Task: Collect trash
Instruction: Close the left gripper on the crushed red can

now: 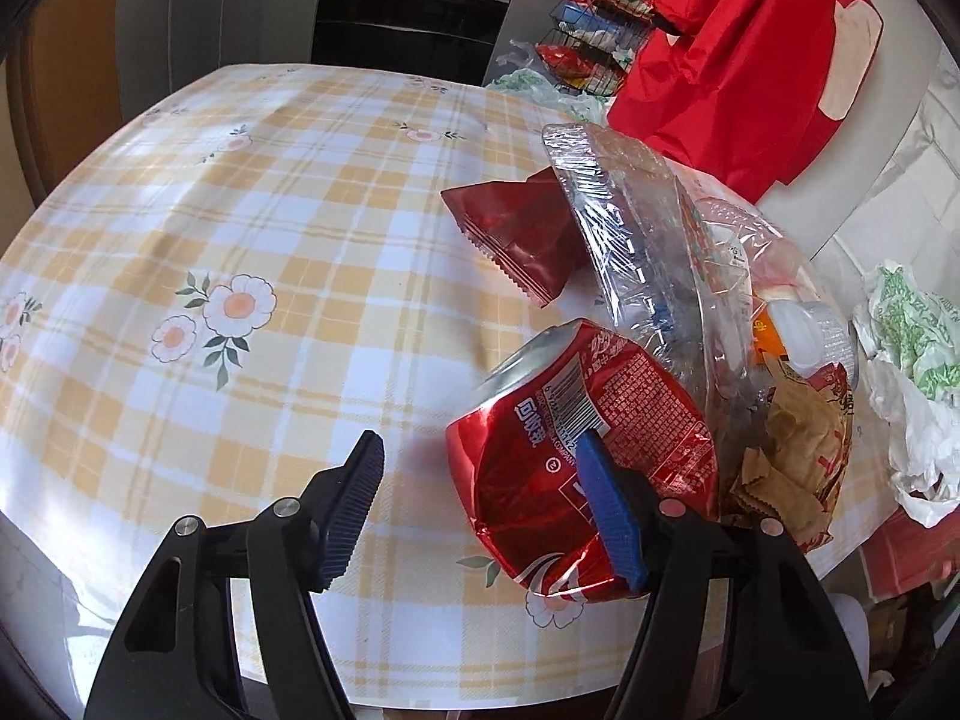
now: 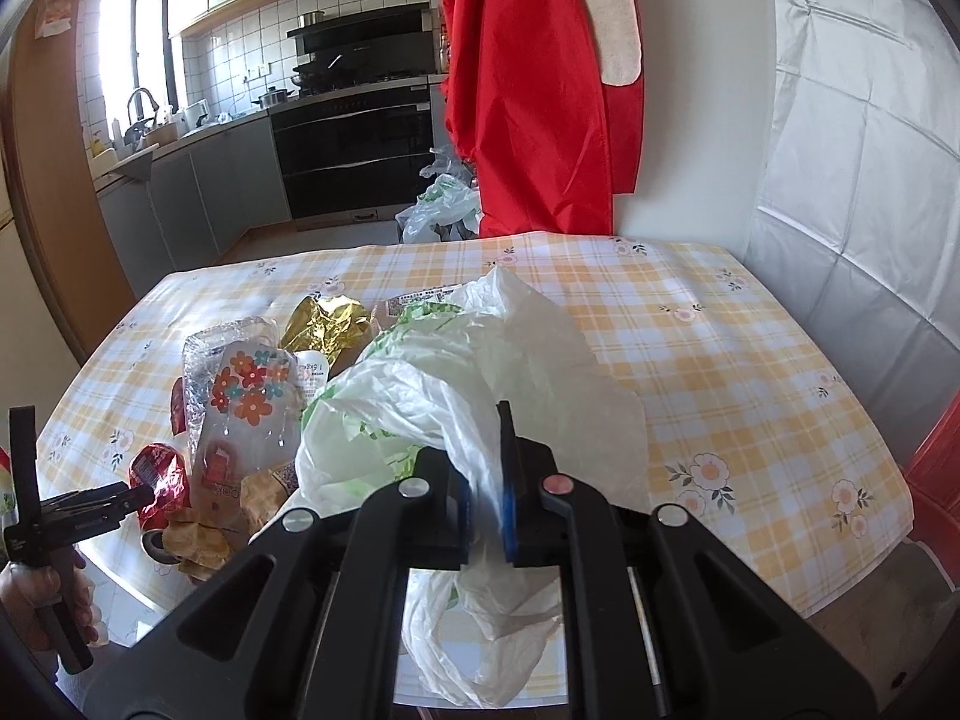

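A crushed red can [image 1: 540, 456] lies on the checked tablecloth [image 1: 240, 210] near the front edge. My left gripper [image 1: 480, 444] stands open around its left part: the blue right pad [image 1: 609, 516] lies against the can's face, and the left finger [image 1: 354, 498] is clear of it. Behind the can are a red wrapper [image 1: 516, 240], clear plastic packaging [image 1: 630, 240] and brown paper wrappers [image 1: 780, 462]. My right gripper [image 2: 480, 468] is shut on a white plastic bag [image 2: 480, 360] that drapes over the table edge. The can [image 2: 159, 480] shows beside the left gripper's tip [image 2: 135, 495].
A gold wrapper [image 2: 327, 324] and a flower-printed clear bag [image 2: 246, 414] sit in the pile. A red garment [image 2: 528, 90] hangs beyond the table. A wire rack [image 1: 594, 30] and filled plastic bags [image 2: 438, 204] stand on the floor. A hand [image 2: 36, 600] holds the left gripper.
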